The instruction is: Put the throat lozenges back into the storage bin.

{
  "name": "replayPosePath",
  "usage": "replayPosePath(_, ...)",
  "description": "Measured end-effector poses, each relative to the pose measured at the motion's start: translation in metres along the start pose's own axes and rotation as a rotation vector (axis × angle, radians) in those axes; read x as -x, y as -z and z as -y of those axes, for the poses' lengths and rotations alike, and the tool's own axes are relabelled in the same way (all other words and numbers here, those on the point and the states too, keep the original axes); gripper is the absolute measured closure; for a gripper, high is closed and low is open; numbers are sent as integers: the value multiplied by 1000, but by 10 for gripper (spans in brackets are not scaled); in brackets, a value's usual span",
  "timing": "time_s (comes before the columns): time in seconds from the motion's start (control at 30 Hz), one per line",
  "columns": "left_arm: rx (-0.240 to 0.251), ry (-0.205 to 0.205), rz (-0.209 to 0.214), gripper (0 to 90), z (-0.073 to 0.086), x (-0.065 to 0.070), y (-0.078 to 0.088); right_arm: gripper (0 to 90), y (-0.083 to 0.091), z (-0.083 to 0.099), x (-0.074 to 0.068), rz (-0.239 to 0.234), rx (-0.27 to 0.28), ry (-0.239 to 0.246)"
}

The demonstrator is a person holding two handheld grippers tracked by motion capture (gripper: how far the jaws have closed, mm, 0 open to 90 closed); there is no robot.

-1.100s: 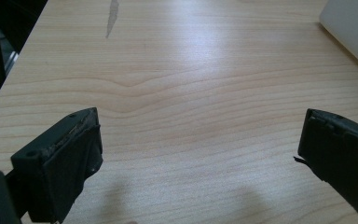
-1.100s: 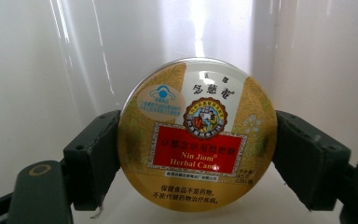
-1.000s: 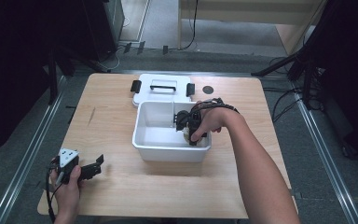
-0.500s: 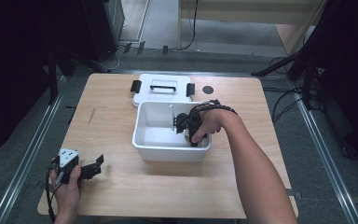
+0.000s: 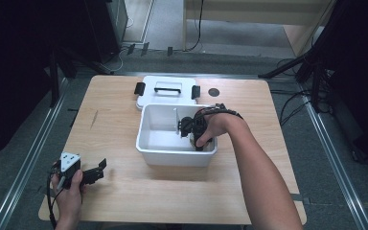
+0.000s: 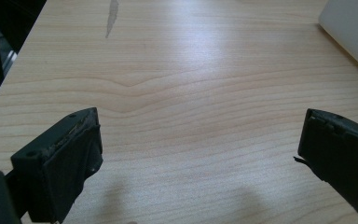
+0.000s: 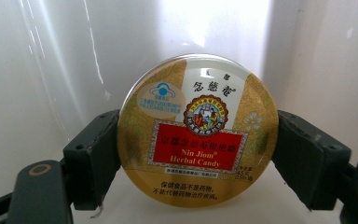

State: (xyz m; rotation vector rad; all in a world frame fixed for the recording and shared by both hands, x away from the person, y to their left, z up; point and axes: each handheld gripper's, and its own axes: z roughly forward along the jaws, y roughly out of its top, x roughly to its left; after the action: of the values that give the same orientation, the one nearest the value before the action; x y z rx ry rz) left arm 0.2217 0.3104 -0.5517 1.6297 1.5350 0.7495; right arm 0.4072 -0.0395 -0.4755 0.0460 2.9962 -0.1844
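Herbal candy tin clamped edge-on between the right gripper's jaws, down inside the white plastic bin.

The step looks like placing or fetching the tin at the bin's right compartment; which, I cannot tell, and either way the next move must clear the divider. The wooden table stands on grey carpet; the bin's lid lies behind it, and the left gripper idles with jaws wide apart.

left gripper jaws wide apart, right gripper jaws clamped
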Motion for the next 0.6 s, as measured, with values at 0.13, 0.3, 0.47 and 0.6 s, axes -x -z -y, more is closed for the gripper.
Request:
replayPosePath(0.13, 0, -1, 0, 2, 0, 0, 0, 208, -1, 1, 0, -5, 10, -1)
replayPosePath(0.3, 0, -3, 0, 1, 0, 0, 0, 204, -2, 2, -1, 14, 9, 22)
replayPosePath(0.47, 0, -2, 1, 1, 0, 0, 0, 196, -1, 2, -2, 16, 10, 20)
replayPosePath(0.6, -1, -2, 2, 2, 0, 0, 0, 193, -1, 2, -2, 20, 16, 20)
